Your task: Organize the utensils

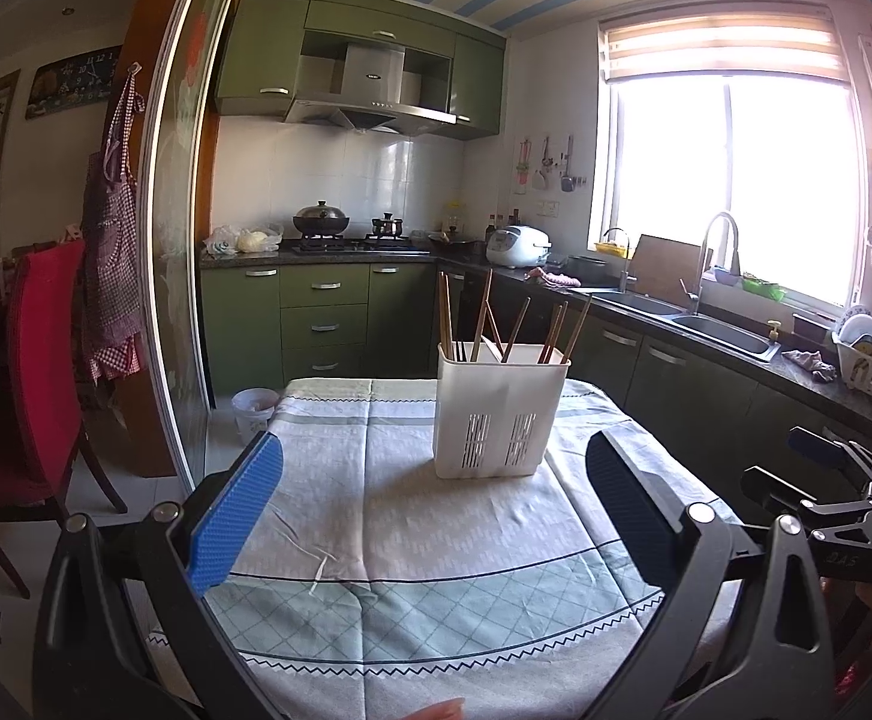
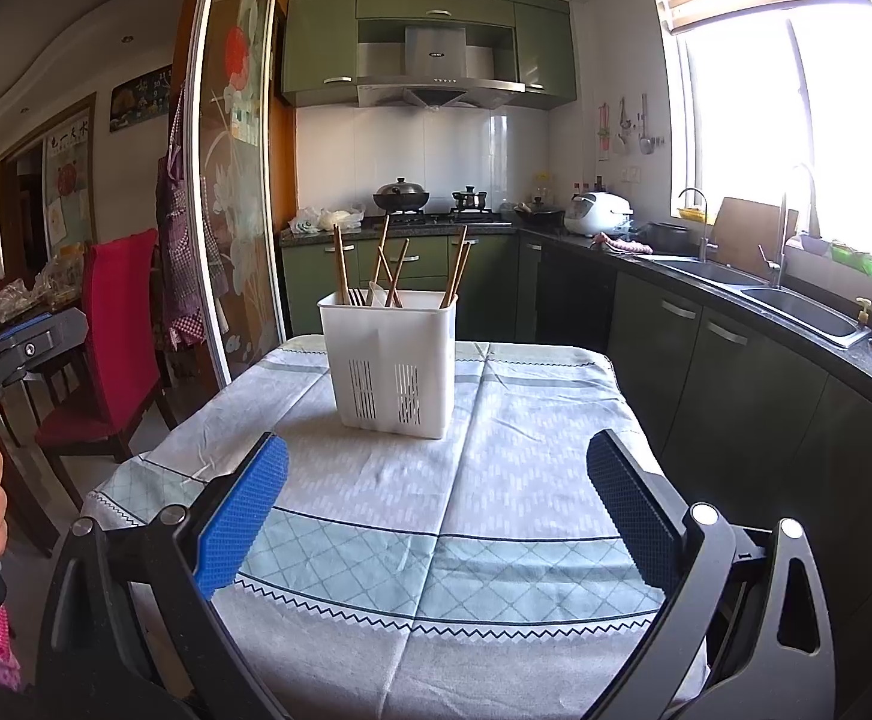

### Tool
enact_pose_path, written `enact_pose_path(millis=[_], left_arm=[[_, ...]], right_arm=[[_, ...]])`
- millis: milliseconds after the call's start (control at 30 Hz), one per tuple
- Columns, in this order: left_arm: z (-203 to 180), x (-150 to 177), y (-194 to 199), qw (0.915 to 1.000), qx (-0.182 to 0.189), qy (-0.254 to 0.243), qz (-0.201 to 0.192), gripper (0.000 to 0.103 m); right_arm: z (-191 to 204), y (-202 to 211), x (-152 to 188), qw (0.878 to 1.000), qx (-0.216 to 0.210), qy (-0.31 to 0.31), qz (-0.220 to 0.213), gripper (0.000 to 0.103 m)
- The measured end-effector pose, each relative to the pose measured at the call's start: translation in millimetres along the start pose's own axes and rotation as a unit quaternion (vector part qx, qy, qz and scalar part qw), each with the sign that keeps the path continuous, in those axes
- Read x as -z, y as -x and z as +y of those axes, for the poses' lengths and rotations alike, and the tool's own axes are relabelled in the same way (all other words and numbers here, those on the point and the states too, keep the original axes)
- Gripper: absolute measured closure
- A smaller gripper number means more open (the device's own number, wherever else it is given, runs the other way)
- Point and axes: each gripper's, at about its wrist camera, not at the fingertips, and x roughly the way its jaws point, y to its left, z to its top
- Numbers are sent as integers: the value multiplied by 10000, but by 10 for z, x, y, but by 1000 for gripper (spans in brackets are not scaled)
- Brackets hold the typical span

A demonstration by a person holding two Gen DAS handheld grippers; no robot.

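Chopsticks are standing in the white holder toward the far end of the tablecloth. Left gripper and right gripper are hovering wide apart at the near edge, gripping nothing.

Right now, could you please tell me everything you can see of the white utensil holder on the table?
The white utensil holder is a rectangular tub that looks like plastic, with two groups of vertical drain slots low on its near face. It stands upright on the patterned tablecloth, toward the far end of the table. Brown chopsticks lean out of its open top at different angles. Neither claw touches it.
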Motion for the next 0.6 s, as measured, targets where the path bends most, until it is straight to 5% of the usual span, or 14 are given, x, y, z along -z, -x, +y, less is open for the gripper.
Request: enact_pose_path(millis=[600], left_arm=[[9, 15, -65, 9999, -51, -2, 147, 7]], right_arm=[[4, -42, 17, 10000, -4, 9, 50, 5]])
